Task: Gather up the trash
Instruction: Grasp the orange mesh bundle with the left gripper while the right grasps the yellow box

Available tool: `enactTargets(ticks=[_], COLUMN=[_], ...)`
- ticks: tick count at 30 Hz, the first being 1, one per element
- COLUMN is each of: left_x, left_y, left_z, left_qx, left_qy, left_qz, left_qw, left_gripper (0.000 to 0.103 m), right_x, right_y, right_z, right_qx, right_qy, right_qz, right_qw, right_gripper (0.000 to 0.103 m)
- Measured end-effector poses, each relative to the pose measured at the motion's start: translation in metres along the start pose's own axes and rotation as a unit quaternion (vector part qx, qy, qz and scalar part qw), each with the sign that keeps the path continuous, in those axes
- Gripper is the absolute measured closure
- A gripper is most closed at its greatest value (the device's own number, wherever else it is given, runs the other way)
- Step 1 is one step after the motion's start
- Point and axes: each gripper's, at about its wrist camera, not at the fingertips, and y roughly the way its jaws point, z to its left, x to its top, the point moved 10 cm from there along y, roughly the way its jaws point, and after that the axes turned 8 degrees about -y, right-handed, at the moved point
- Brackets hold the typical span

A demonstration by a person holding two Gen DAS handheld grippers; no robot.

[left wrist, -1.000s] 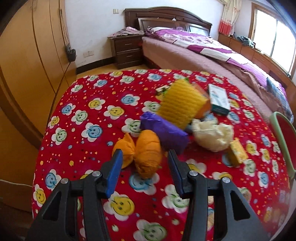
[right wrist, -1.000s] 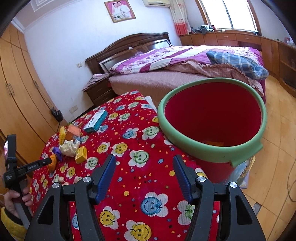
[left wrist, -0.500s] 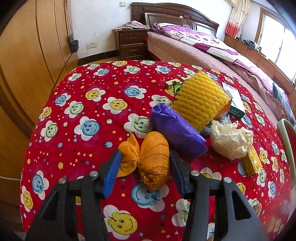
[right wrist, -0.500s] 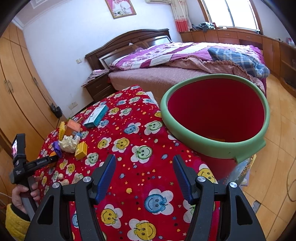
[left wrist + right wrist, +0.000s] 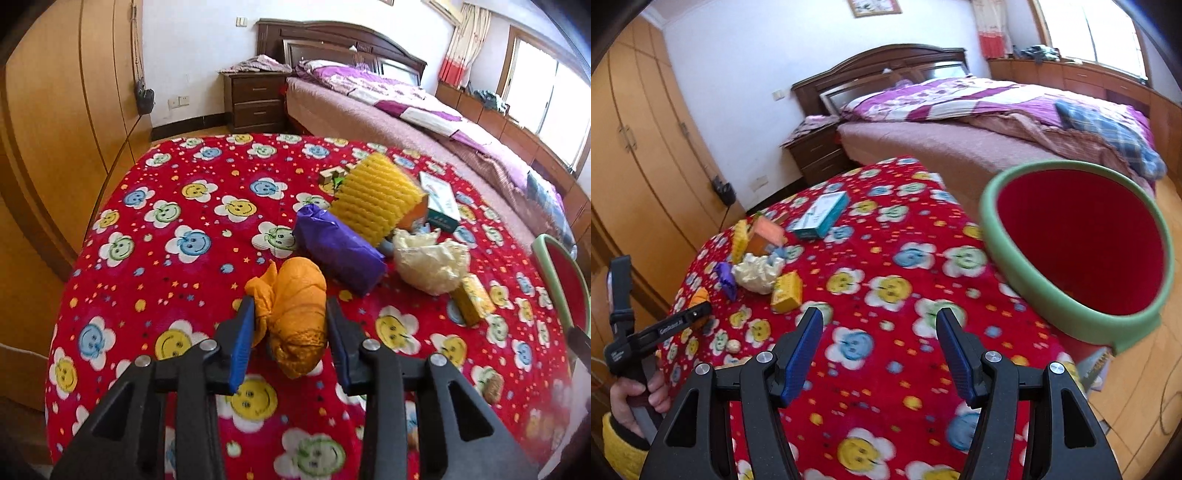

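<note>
A crumpled orange wad lies on the red smiley-print tablecloth. My left gripper is open with its jaws on either side of the wad, not clamped. Behind it lie a purple wrapper, a yellow ribbed foam piece, a cream plastic bag, a small yellow box and a teal box. My right gripper is open and empty above the cloth. The red bin with a green rim stands at the table's right edge.
A bed and nightstand stand behind the table. Wooden wardrobes line the left. The same trash pile shows in the right wrist view, with the left gripper beside it.
My left gripper has moved forward so the orange wad now sits between its jaws. My right gripper has swung left and lower over the table, away from the bin.
</note>
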Motion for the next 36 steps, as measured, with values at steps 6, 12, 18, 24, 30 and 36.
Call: enactTargets(ticks=[6, 12, 18, 24, 30, 36], left_x=[-0.002, -0.005, -0.007, -0.011, -0.014, -0.015], left_y=[-0.014, -0.014, -0.015, -0.013, -0.018, -0.039], left_z=[-0.003, 0.0, -0.002, -0.005, -0.009, -0.016], left_qx=[-0.01, -0.016, -0.021, -0.03, -0.037, -0.056], left_qy=[-0.005, -0.02, -0.018, -0.021, -0.019, -0.012], left_qz=[-0.012, -0.01, -0.012, -0.007, -0.005, -0.017], left_qw=[0.9999, 0.9996, 0.9995, 0.9993, 0.9991, 0.9982], left_gripper=[0.065, 0.065, 0.065, 0.065, 0.065, 0.065], right_x=[0.005, -0.004, -0.002, 0.003, 0.001, -0.004], right_y=[0.033, 0.067, 0.085, 0.095, 0.089, 0.065], right_z=[0.029, 0.054, 0.074, 0.076, 0.069, 0.066], right_qx=[0.018, 0.04, 0.051, 0.03, 0.046, 0.049], right_qy=[-0.023, -0.04, -0.057, -0.063, -0.043, -0.029], right_qz=[0.03, 0.069, 0.072, 0.065, 0.062, 0.044], right_qw=[0.999, 0.996, 0.994, 0.995, 0.996, 0.997], right_gripper=[0.038, 0.038, 0.04, 0.065, 0.074, 0.074])
